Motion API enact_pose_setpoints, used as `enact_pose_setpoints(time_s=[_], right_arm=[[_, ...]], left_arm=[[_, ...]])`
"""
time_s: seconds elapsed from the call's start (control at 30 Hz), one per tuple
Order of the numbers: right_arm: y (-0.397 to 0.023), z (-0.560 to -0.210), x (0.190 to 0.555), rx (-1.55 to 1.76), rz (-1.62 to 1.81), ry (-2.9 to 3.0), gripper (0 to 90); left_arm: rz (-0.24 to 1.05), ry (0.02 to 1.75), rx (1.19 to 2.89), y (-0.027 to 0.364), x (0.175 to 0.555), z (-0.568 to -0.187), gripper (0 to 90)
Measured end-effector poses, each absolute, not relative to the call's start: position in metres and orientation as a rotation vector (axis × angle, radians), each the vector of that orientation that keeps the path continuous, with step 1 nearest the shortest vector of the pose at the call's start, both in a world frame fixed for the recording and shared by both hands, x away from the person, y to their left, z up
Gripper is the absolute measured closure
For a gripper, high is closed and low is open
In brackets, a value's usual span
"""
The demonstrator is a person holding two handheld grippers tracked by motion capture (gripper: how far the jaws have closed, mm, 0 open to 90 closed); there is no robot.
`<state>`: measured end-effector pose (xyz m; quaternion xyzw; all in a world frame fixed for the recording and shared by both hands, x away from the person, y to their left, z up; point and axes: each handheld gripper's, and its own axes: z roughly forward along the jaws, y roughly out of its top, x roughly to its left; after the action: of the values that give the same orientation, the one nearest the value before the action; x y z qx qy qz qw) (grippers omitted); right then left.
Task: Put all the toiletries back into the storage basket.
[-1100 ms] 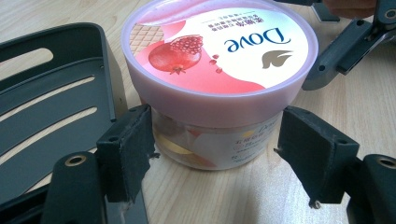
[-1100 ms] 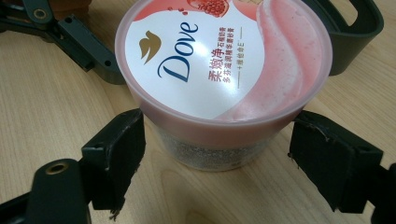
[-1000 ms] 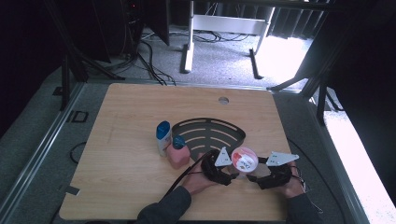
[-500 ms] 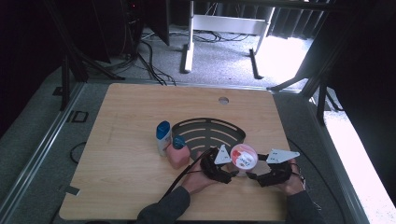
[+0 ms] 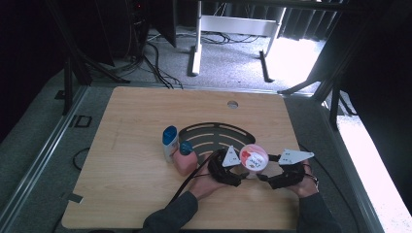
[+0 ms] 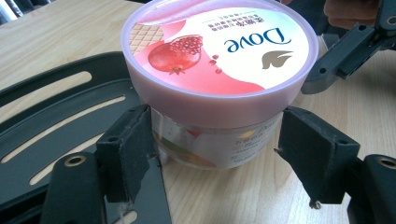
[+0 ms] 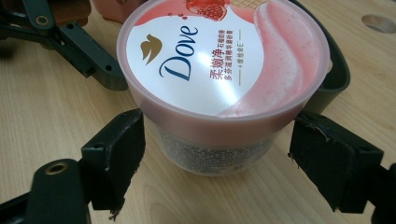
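While both of my claws flank it from opposite sides, the pink-lidded round plastic Dove tub [image 5: 253,157] stands upright on the wooden bench [image 5: 136,121], at the near edge of the black slotted fan-shaped tray [image 5: 214,133]. My left claw [image 6: 215,140] is spread wide; its left pad touches the tub's wall, the right pad stands just off it. My right claw [image 7: 217,144] is wide too, with small gaps at both pads. A pink bottle with a blue cap [image 5: 184,158] and a white one [image 5: 169,141] stand to the left.
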<state>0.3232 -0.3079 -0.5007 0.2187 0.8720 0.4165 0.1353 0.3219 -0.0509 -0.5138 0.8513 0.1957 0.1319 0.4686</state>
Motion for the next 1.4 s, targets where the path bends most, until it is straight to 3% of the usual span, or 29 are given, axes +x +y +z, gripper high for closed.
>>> enact_pose_setpoints(time_s=[1.4], right_arm=[[-0.293, -0.479, 0.368, 0.570, 1.161, 2.555, 17.9]], left_arm=[[0.406, 0.644, 2.035, -0.050, 0.344, -0.500, 25.2]])
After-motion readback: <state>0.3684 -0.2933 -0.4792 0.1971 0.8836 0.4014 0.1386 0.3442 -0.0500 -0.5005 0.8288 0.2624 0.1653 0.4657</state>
